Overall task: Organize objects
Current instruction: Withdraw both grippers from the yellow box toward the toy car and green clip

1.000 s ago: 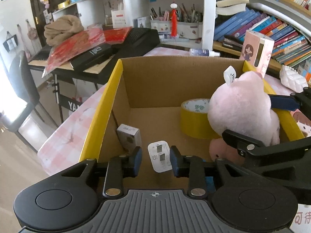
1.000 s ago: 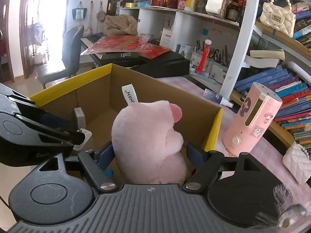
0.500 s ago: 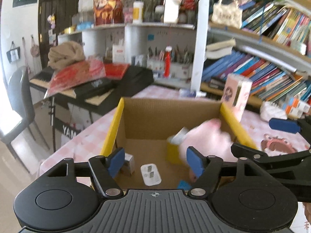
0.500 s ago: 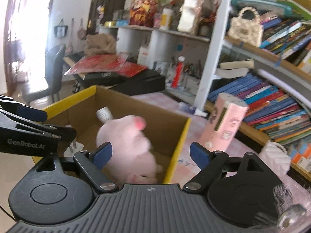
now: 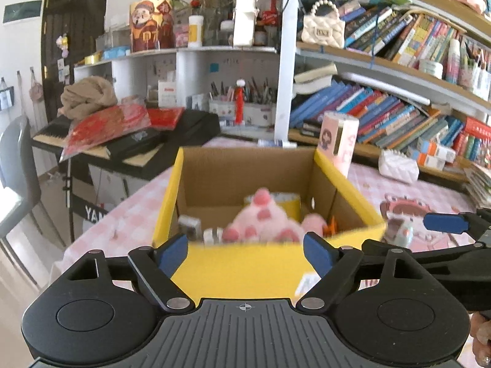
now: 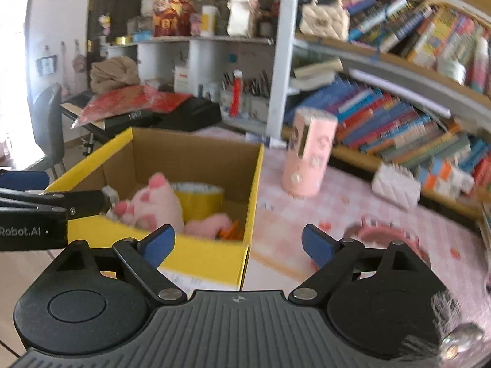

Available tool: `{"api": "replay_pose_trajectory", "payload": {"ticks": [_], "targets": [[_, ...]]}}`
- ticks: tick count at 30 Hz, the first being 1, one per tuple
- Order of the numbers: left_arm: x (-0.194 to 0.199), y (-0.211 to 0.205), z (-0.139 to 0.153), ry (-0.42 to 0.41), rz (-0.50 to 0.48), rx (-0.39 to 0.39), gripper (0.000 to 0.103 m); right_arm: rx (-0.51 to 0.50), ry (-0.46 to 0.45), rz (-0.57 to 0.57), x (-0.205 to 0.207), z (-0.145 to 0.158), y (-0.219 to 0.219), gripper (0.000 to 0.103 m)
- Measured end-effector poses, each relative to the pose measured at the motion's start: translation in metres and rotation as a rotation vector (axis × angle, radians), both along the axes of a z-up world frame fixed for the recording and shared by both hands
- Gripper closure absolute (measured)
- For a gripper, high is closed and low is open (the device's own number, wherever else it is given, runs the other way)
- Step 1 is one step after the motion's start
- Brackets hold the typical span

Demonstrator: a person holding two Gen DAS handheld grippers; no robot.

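Both claws wide, jaws just opened further, nothing between: left claw [image 5: 245, 250] before the box's [image 5: 245, 263] yellow near edge, right claw [image 6: 237, 242] over its right corner. Pink plush toy [image 6: 153, 202] lying inside the box against a tape roll [image 6: 199, 202]. Bare counter [image 6: 337, 214] right of the box.

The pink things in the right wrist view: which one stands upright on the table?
The pink cylinder stands upright on the table, right of the box. The pink plush pig lies inside the box.

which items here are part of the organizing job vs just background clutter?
Job: cardboard box, pink plush toy, yellow tape roll, white charger, small grey box.

Clutter: pink bottle, bookshelf books, white purse, keyboard.
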State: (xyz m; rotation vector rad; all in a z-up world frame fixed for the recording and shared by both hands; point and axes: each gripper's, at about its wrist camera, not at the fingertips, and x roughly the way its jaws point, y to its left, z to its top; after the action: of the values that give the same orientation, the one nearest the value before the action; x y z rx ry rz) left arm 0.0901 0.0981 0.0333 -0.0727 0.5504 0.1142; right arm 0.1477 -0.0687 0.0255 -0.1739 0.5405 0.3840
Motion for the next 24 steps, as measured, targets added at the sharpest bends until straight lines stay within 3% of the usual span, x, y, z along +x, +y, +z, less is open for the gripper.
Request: {"api": "replay_pose_trajectory", "payload": {"ticks": [12,24], "targets": [[-0.046,0.000,-0.012,0.079,-0.067,0.008,0.017,-0.015,0.097,-0.142,-0.059,-0.020,-0.003,0.012],[-0.074,0.001,-0.021,0.123,-0.114,0.027,0.014,-0.028,0.121,-0.195,-0.101,-0.027,0.000,0.011]]}}
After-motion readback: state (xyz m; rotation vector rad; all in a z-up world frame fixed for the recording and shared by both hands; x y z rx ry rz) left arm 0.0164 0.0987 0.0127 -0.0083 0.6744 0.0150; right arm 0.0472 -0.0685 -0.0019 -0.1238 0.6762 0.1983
